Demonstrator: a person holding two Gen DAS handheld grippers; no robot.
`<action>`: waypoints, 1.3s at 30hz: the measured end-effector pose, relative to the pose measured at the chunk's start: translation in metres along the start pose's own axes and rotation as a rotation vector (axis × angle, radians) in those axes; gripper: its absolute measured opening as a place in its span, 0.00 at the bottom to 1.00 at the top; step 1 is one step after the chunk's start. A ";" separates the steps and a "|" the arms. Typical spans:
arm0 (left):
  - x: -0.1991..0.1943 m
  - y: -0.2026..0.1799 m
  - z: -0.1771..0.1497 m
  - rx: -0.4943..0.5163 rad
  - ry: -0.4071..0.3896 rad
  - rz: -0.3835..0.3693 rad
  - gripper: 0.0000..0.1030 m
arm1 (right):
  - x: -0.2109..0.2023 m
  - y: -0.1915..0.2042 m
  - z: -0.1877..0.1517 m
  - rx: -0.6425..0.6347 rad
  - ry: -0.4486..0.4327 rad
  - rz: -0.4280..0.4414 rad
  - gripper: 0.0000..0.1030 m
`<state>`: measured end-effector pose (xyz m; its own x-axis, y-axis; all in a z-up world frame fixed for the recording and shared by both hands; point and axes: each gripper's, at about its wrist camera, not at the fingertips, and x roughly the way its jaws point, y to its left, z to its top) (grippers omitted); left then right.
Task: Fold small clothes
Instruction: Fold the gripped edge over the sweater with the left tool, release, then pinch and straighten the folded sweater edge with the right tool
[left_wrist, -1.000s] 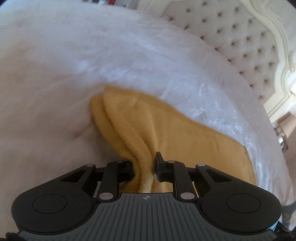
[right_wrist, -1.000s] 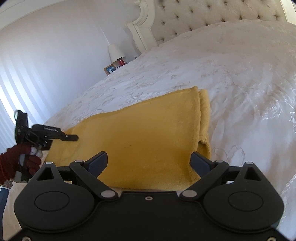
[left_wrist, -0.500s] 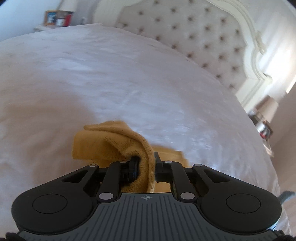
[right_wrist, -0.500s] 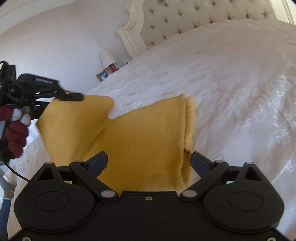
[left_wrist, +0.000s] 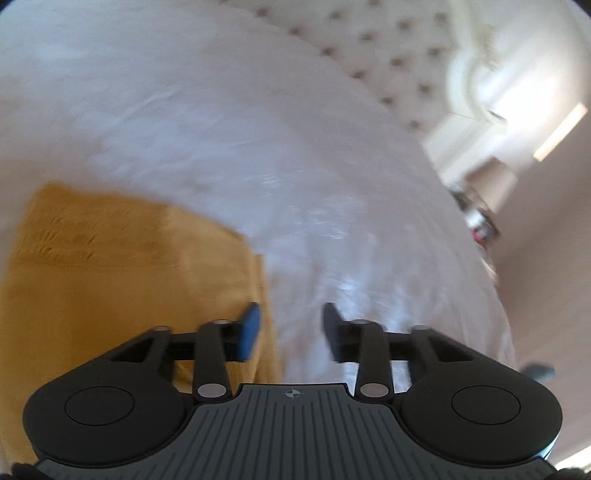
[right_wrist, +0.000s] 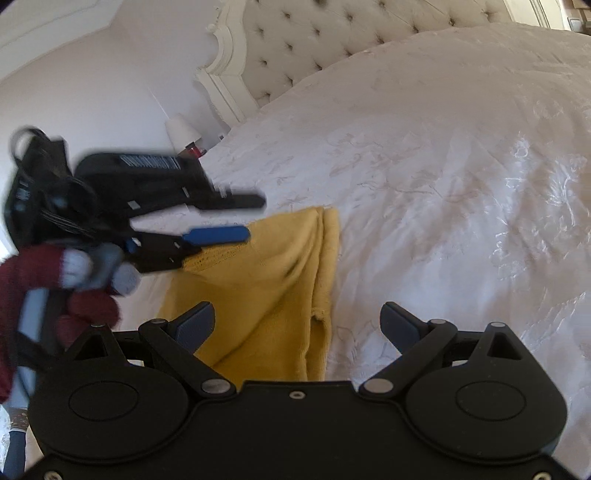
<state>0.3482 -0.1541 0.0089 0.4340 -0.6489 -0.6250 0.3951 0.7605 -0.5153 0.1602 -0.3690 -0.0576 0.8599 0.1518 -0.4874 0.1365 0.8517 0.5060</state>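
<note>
A yellow knit garment lies folded over on the white bedspread. In the left wrist view it fills the lower left, blurred. My left gripper is open and empty, its left finger over the garment's right edge. In the right wrist view the left gripper hovers just above the garment's far left corner, held by a red-gloved hand. My right gripper is open and empty, low over the garment's near edge.
A tufted cream headboard stands at the far end of the bed. A lamp and small items sit on a nightstand at the left. Another nightstand shows blurred at the right of the left wrist view.
My left gripper carried the garment's corner up and over to the right, then opened and let it go. The garment now lies doubled and narrower. My right gripper stayed open and nearly still.
</note>
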 end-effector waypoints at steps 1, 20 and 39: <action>-0.007 -0.005 0.000 0.043 -0.018 -0.006 0.43 | 0.001 0.001 -0.001 -0.003 0.002 -0.002 0.94; -0.066 0.057 -0.122 0.455 0.036 0.259 0.55 | 0.012 0.030 -0.017 -0.097 0.007 0.157 0.94; -0.097 0.040 -0.132 0.556 -0.072 0.206 0.57 | 0.018 0.031 -0.019 -0.146 0.052 0.074 0.16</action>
<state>0.2150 -0.0575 -0.0282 0.5929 -0.5038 -0.6282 0.6527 0.7575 0.0086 0.1708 -0.3302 -0.0646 0.8380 0.2388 -0.4906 -0.0019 0.9004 0.4351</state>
